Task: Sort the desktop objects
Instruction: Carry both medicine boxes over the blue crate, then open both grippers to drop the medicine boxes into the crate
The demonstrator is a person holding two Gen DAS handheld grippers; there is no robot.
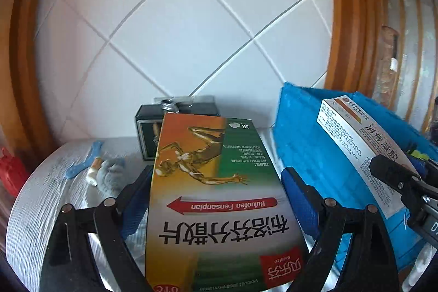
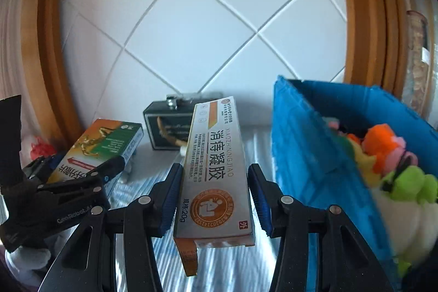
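Behind everything stands the white tiled wall [image 1: 191, 32], framed by orange wooden trim [image 2: 364, 12] on both sides. Below me lies the grey striped table [image 1: 41, 196].

On my right sits the blue box [image 2: 306, 144], its near wall tilted toward me; inside it I see a heap of soft toys [image 2: 388, 158] in orange, pink, yellow and green, smeared by blur.

My left gripper [image 1: 216, 199] grips the green and orange medicine carton [image 1: 208, 199] across its width, blue pads pressed against both long edges, the carton lifted clear of the table with its far end pointing at the wall. From my right camera that same carton shows at the left, sticking out of the black fingers.

My right gripper [image 2: 216, 199] carries the long white ointment box [image 2: 216, 166], which has an orange stripe and an open flap at its near end. The left pad looks pressed to the box; the right pad may show a thin gap, so I cannot be sure how tightly it is clamped.

Against the wall stands a small dark box [image 2: 167, 130] with a metal piece on top. On the table to the left lie a blue strip [image 1: 84, 160] and a grey fuzzy lump [image 1: 111, 174], just beside each other.
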